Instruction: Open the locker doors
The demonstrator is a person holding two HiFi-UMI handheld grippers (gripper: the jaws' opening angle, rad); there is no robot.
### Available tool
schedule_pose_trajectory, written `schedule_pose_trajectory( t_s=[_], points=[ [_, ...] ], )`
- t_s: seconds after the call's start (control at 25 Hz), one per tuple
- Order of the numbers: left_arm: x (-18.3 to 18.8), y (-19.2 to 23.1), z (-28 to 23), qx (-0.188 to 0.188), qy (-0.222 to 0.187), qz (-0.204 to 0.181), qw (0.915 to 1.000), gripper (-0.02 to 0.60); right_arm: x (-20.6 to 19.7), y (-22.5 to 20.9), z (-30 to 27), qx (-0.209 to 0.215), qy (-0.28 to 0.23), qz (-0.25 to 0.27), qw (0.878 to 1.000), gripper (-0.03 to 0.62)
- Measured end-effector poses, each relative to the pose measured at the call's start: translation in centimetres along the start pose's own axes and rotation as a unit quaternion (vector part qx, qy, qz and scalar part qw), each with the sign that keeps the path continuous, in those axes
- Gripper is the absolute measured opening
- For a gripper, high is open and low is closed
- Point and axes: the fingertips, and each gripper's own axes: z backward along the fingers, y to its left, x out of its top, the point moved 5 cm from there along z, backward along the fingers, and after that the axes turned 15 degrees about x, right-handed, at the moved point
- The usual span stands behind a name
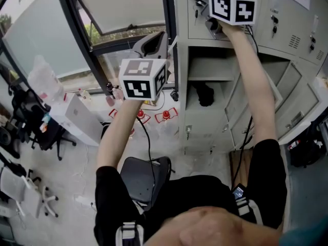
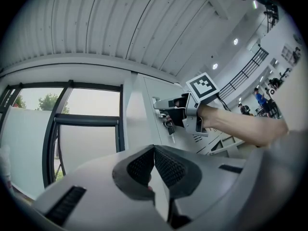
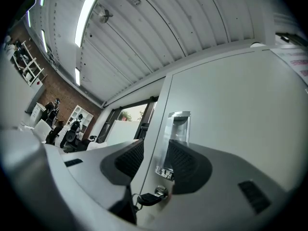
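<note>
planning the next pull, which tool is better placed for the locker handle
Right. The right tool has its jaws apart at the locker door handle; the left tool is shut, held clear of the lockers.

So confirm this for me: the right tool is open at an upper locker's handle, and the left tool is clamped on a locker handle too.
Not quite. The left gripper view shows the left tool shut on nothing, held in the air with no handle at it. The rest stands: the right tool is open at an upper locker's handle.
</note>
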Motion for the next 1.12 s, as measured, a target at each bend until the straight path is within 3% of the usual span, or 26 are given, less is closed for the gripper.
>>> schedule_pose_trajectory(
  t_s=[0.2,0.44,1.12],
  points=[
    [0.0,0.3,0.4,0.01,-0.005,-0.018,0.9998,0.011,0.1,0.1,-0.1,0.0,0.011,0.004,1.0,0.161],
    [0.5,0.0,0.5,0.005,-0.011,-0.008,0.9999,0.011,0.4,0.2,0.6,0.037,0.001,-0.03,0.999,0.161],
    [1.2,-4.2,1.4,-0.018,-0.004,-0.004,0.9998,0.011,2.8,3.7,5.1,0.058,-0.002,0.011,0.998,0.161]
  ],
)
